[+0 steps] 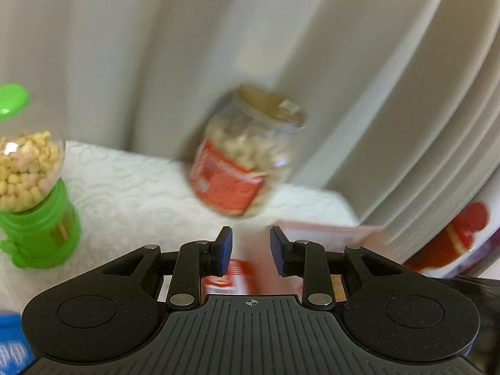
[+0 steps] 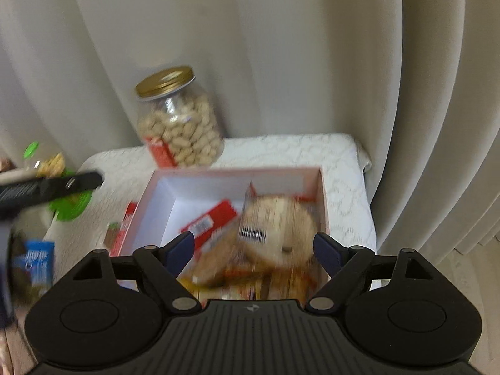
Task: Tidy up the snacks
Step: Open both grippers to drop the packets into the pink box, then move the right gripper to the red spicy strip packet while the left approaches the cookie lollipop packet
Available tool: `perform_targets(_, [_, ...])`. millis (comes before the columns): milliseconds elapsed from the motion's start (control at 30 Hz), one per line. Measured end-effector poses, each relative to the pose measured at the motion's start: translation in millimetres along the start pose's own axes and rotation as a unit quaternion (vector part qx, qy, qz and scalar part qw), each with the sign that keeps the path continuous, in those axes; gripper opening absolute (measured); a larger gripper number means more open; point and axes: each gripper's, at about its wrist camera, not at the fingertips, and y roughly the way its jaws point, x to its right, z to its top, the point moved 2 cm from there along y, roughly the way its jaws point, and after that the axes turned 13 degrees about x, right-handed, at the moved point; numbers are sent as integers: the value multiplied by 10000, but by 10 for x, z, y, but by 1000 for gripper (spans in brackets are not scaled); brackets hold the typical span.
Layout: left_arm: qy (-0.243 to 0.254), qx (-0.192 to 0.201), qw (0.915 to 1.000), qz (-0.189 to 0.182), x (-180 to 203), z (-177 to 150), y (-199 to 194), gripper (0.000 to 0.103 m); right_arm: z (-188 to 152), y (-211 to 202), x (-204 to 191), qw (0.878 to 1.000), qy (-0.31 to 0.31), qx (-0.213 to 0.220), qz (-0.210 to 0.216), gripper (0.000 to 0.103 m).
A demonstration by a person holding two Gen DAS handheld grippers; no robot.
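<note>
So far: you have part of the snacks packed, judging from how they lie now, and part still waits outside.
Box (image 2: 162, 193): it is an open cardboard box with white inside, standing on the white textured cloth (image 2: 343, 172). Its left half is still bare.
Already inside: a red snack packet (image 2: 215, 218) lies near the middle, and a round biscuit pack with a barcode (image 2: 275, 228) lies on top of more wrappers at the near right. These are blurred, so I cannot name them better.
Still outside, left of the box: a red packet (image 2: 129, 215) leans just beside the left wall, a small brown-green packet (image 2: 112, 234) lies near it, and a blue packet (image 2: 39, 262) is at the table's near left.
Peanut jar (image 2: 181, 125): it stands upright behind the box with its gold lid on, near the curtain (image 2: 281, 47).
Green candy dispenser (image 1: 34, 168): it stands upright on the cloth, well apart from the jar, filled with yellow pieces.
Your right gripper (image 2: 253, 250): the jaws are wide apart over the full end of the box and no pad touches anything; it carries nothing.
Your left gripper (image 1: 251, 250): the jaws are narrow but not together, and nothing is between the pads; it hovers over the box's left edge.
Left to do, in my judgement: bring the loose packets in. Whether the jar and dispenser must move, I cannot tell.
</note>
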Motion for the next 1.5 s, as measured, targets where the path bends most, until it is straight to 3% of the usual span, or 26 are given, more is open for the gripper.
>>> perform_targets(167, [759,-501,9953,338,-28,-118,638,31,-260,-196,17,9998,-131,-161,39,84])
perform_targets(267, [922,-847,9919,211,-55,-229,773,27,-405,-417,36,9992,-348,-185,-30,84])
perform_targets(467, [1519,-1013,9827,-317,-154,-518,275,21,-710,-671,173,9986,-406,-273,-214,84])
perform_targets(667, [1303,-1102,9834,-617,-360,-876,-364,21,-863,-570,56,9991,-158,-390,73,84])
perform_targets(867, [803,-1161,9859,-893,-516,-1065,-954,21,-962,-482,-500,9961,-447,-521,554,84])
perform_targets(967, [272,-960,9926,-689,-654,-1012,-1067,22,-986,-457,-753,9936,-625,-566,745,84])
perform_targets(1067, [-575,-471,9972,63,-897,-826,-1099,23,-1049,-395,-928,9922,-623,-725,801,84])
perform_targets(1133, [-1096,-217,9922,547,-1070,-712,-1041,24,-1114,-379,-1008,9908,-612,-813,892,84])
perform_targets(1233, [-1571,-162,9834,888,-1187,-618,-809,26,-1230,-378,-1129,9893,-729,-846,943,84])
perform_targets(1333, [-1393,-368,9852,931,-1114,-564,-518,30,-1328,-404,-1197,9887,-821,-838,934,84])
perform_targets(1500, [-490,-427,9922,1067,-812,-431,-202,42,-1414,-353,-1160,9897,-703,-889,873,86])
